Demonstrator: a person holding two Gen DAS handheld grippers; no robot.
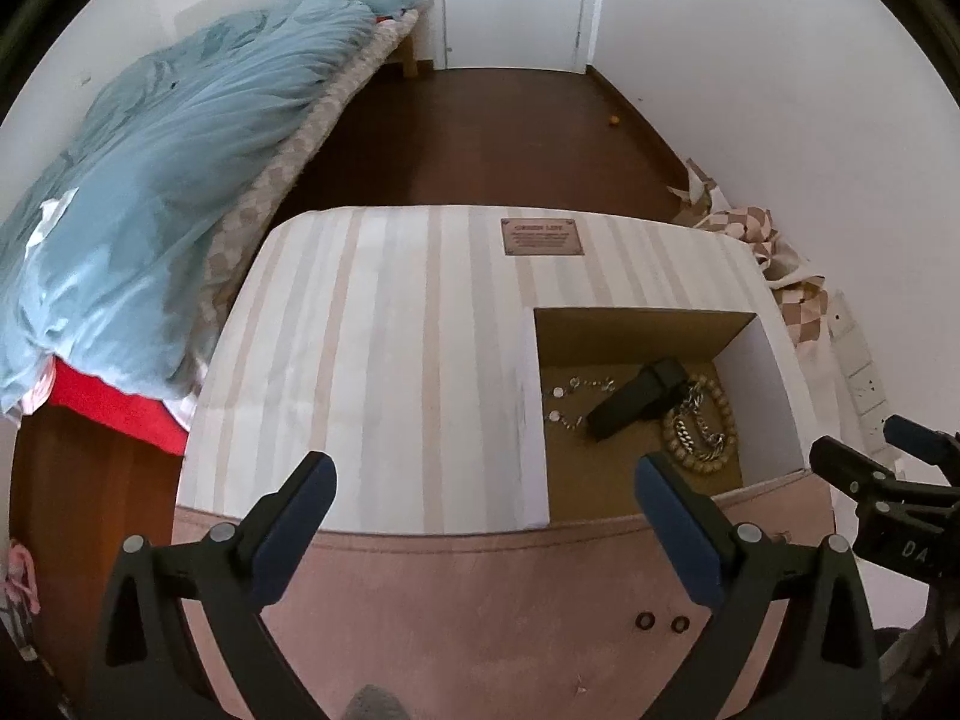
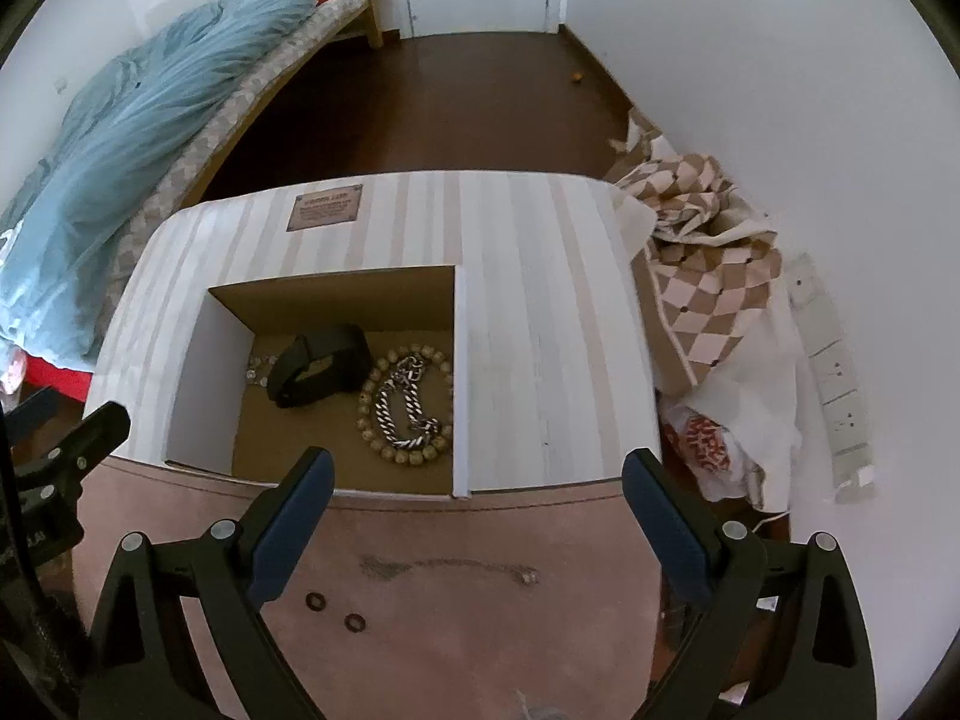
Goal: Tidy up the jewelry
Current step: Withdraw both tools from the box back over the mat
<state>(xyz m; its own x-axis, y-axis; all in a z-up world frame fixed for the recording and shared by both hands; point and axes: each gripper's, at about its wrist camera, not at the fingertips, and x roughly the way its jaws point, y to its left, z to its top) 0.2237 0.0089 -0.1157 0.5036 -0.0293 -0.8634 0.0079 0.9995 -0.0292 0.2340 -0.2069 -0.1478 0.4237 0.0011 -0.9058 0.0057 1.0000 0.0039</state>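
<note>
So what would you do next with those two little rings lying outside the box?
Probably lower the right gripper toward the two small dark rings on the pink mat and pick one up. Both grippers are open and empty, and the bead bracelet, chain and black strap already lie in the box.

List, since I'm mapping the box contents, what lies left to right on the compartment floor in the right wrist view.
Small silver-disc chain → black strap → beaded bracelet ringing the silver curb chain.
</note>
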